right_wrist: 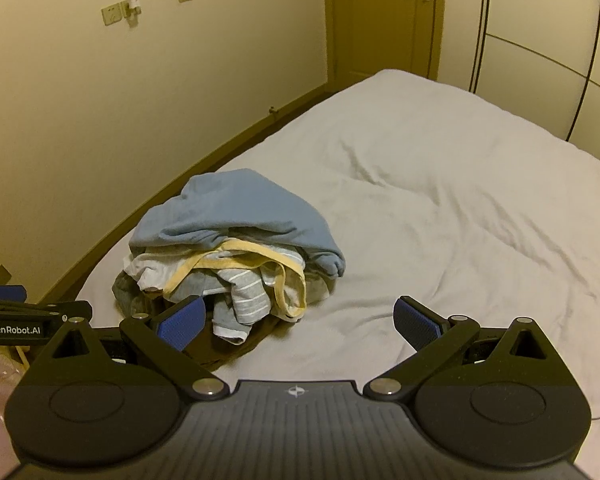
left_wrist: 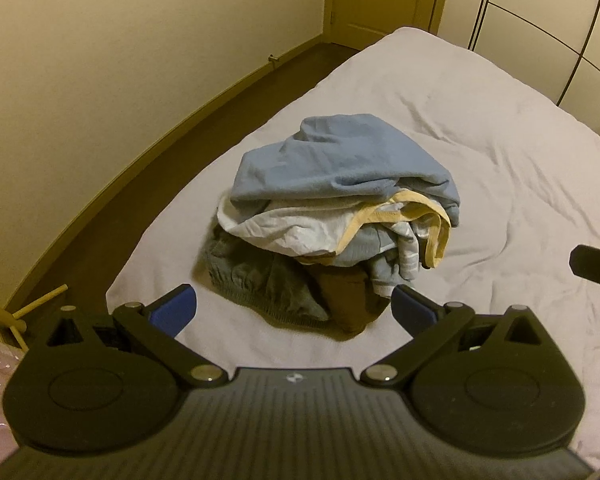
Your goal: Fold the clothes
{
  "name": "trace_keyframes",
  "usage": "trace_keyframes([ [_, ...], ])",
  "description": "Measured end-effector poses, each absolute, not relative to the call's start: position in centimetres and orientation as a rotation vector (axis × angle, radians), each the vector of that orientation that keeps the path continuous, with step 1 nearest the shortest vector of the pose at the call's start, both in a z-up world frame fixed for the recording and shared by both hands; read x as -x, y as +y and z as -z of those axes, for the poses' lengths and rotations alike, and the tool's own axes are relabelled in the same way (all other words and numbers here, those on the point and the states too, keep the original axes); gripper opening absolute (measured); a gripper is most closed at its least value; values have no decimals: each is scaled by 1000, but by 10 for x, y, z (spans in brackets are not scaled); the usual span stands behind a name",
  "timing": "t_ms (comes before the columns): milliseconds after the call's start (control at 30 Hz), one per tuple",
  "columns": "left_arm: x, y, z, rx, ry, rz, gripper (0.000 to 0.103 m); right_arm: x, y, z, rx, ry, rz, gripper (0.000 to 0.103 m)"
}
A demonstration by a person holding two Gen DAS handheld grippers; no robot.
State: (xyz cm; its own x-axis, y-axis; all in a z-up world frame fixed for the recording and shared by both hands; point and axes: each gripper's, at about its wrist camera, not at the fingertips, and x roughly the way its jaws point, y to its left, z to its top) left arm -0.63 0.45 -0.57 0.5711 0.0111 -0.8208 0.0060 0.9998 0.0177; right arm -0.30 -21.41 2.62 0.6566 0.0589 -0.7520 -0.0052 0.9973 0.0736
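Cotton pile: a heap of clothes (left_wrist: 332,216) sits near the left edge of the bed (left_wrist: 500,160), on its pale sheet, close to the near corner.
Top layer: a light blue garment (left_wrist: 336,164) is draped over the heap like a cap, loose and rumpled.
Middle: a white piece with yellow trim (left_wrist: 400,216) hangs out toward the right side, its edge forming an open loop; a grey striped piece (right_wrist: 240,300) droops below it.
Bottom: a dark grey-green garment (left_wrist: 256,280) with a gathered band and a brown one (left_wrist: 348,300) lie flattened under the rest.
Left hand-held gripper (left_wrist: 294,306): spread wide, empty, hovering just short of the heap's near side.
Right hand-held gripper (right_wrist: 298,322): also spread wide and empty, to the right of the heap over bare sheet.
Handling: everything looks soft, light and limp; it should sag and bunch instead of holding a shape, and layers will likely drag one another when pulled.
Where to grip: the blue garment's free edge at the top seems the best pick, since nothing lies on it; a pinch on a single layer of hem should lift it clear.
Risk: grabbing deep into the heap, or catching the yellow loop, would probably bring several pieces up together.
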Motion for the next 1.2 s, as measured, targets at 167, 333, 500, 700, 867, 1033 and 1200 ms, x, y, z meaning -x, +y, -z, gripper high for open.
trace_keyframes([
  [167,7,7,5,-19,957,-7,102,3,-215,-27,-70,858,-44,103],
  [333,6,10,4,-20,959,-1,102,3,-215,-28,-71,862,-47,103],
  [500,7,9,5,-20,956,0,102,1,-215,-28,-69,866,-48,103],
  [700,7,10,6,-21,959,2,102,0,-215,-28,-69,869,-51,103],
  [867,7,9,6,-22,961,4,102,-1,-214,-27,-68,873,-54,103],
  [1033,7,9,5,-26,962,4,102,-3,-214,-26,-68,876,-57,103],
  [1200,8,8,5,-27,963,3,102,-4,-214,-25,-69,881,-59,103],
])
